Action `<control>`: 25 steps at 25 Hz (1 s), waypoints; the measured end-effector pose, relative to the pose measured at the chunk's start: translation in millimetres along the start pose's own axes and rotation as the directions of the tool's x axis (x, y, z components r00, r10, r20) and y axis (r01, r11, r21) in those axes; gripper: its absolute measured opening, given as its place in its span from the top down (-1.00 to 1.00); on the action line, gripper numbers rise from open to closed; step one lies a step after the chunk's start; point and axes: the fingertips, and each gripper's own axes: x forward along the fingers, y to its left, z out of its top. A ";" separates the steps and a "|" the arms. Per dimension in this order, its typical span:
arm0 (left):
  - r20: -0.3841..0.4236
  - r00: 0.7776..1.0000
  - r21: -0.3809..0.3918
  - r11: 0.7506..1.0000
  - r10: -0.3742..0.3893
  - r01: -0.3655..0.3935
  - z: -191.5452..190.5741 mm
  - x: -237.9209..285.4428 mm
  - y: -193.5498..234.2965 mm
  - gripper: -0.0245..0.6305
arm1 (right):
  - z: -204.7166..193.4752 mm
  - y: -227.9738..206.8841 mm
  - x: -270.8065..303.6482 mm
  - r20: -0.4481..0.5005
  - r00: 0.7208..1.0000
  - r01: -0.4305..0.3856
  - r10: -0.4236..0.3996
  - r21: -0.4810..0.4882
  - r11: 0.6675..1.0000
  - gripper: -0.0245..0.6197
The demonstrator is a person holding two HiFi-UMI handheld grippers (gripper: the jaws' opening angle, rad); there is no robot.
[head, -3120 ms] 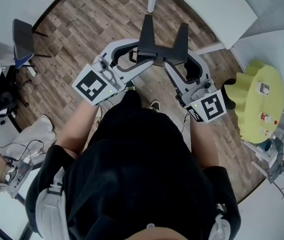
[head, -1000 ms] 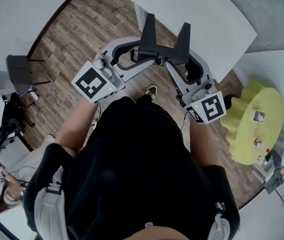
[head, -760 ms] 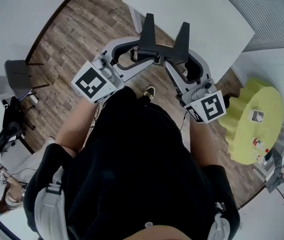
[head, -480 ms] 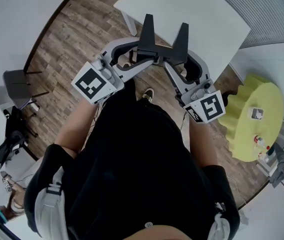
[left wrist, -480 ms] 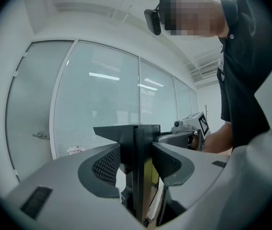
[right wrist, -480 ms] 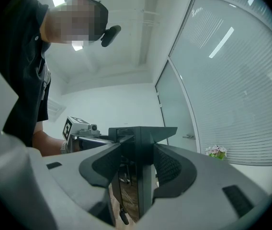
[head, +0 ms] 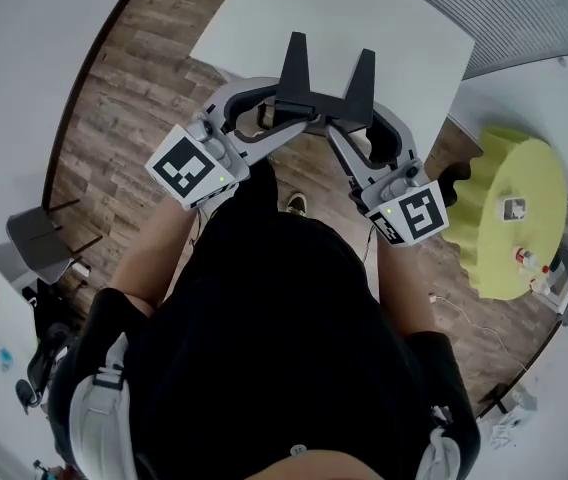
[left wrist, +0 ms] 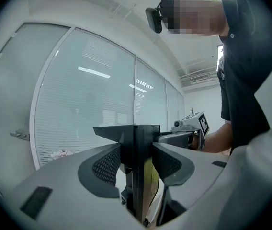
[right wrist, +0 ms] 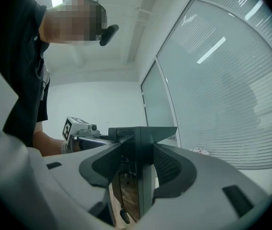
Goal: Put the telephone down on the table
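Observation:
I hold the black telephone (head: pixel 322 96), a dark body with two upright prongs, between both grippers, just over the near edge of the white table (head: pixel 384 18). The left gripper (head: pixel 276 118) is shut on its left end and the right gripper (head: pixel 354 123) on its right end. In the left gripper view the mesh pads (left wrist: pixel 108 166) press on both sides of a black upright plate of the telephone (left wrist: pixel 140 147). The right gripper view shows the same grip on the telephone (right wrist: pixel 143 152), whose underside is hidden.
A yellow round stool (head: pixel 519 208) with wavy sides and small items on top stands at the right. A grey chair (head: pixel 34 253) is at the far left on the wooden floor (head: pixel 124 98). Frosted glass walls (left wrist: pixel 83 109) line the room.
The white table has slid down the head view toward me, and now lies under the telephone's prongs. The chair and stool shifted with it. Both grips on the telephone are unchanged.

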 end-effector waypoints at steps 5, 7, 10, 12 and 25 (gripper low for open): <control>-0.024 0.994 0.001 0.995 -0.104 0.104 -1.8 20.2 48.0 0.28 | 0.1 -34.9 33.5 -0.009 0.996 0.094 -0.094 0.010 0.996 0.22; -0.012 0.992 -0.014 0.992 -0.129 0.128 1.3 26.7 68.2 0.28 | -0.2 -46.3 48.3 -0.009 0.992 0.129 -0.129 0.015 0.992 0.22; -0.003 0.986 -0.022 0.985 -0.169 0.169 2.7 33.8 93.3 0.28 | -2.1 -59.7 67.2 -0.011 0.985 0.174 -0.174 0.028 0.984 0.22; -0.023 0.978 -0.020 0.978 -0.207 0.207 -0.7 38.8 106.9 0.28 | -3.9 -69.0 77.1 -0.017 0.978 0.206 -0.206 0.035 0.978 0.22; -0.106 0.925 -0.128 0.927 -0.365 0.352 -51.6 89.2 142.5 0.28 | -54.9 -125.8 85.9 -0.112 0.932 0.360 -0.344 0.180 0.915 0.22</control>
